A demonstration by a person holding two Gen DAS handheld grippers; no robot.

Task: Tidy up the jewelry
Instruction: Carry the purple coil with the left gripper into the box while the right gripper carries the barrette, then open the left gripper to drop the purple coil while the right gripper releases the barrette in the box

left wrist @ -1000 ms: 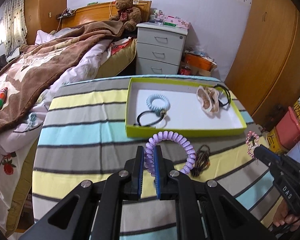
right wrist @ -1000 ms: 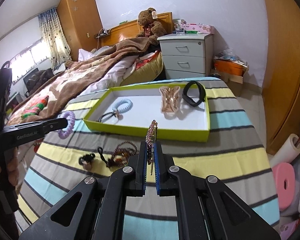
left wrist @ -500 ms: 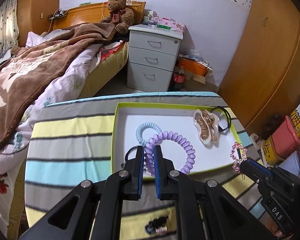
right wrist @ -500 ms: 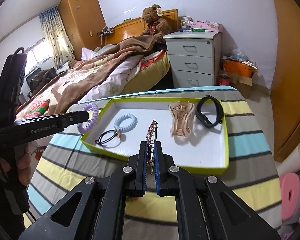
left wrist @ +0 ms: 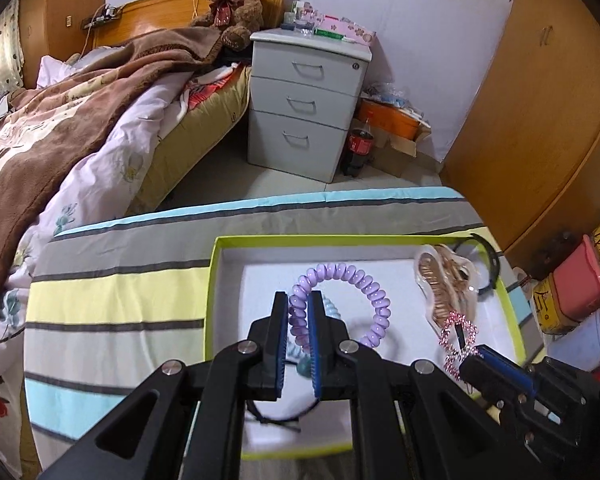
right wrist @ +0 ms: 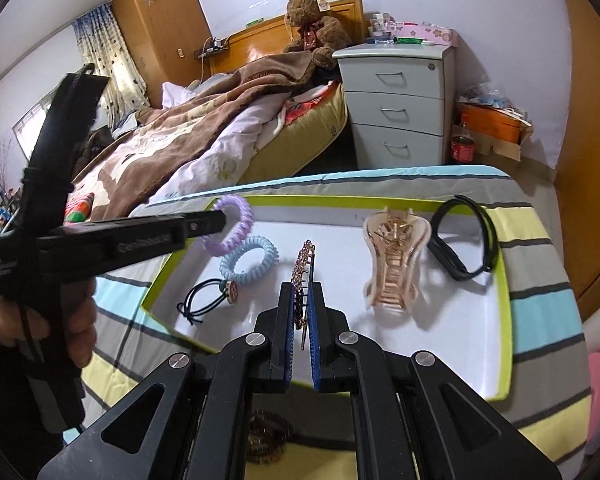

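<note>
**Two pieces over the tray, both pinched by an edge**

With both tongs hanging above the green-rimmed tray [right wrist: 505, 312], I have one piece in each. My left gripper [left wrist: 298, 312] is closed down narrow on the purple spiral hair tie [left wrist: 374, 298], pinching one side of the coil so the rest of the loop stands free above the white tray floor. My right gripper [right wrist: 300, 300] is squeezed fully together on the pink beaded hair clip [right wrist: 303, 268], holding it by its near end with the beaded length pointing away from me.

I judge the spiral tie light, springy and a bit slick; it should give under the pads, so a grip across a single strand of the coil is enough, and it may bounce when let go. The clip looks stiff and thin, with small beads that could snag or chip, so holding its end flat between the pads seems right.

Already lying in the tray are a blue spiral tie [right wrist: 249, 259], a black elastic with a charm [right wrist: 208, 300], a rose-gold claw clip [right wrist: 394, 264] and a black band [right wrist: 462, 240]. A brown beaded piece [right wrist: 268, 436] lies on the striped cloth [right wrist: 540, 308] outside the tray.
</note>
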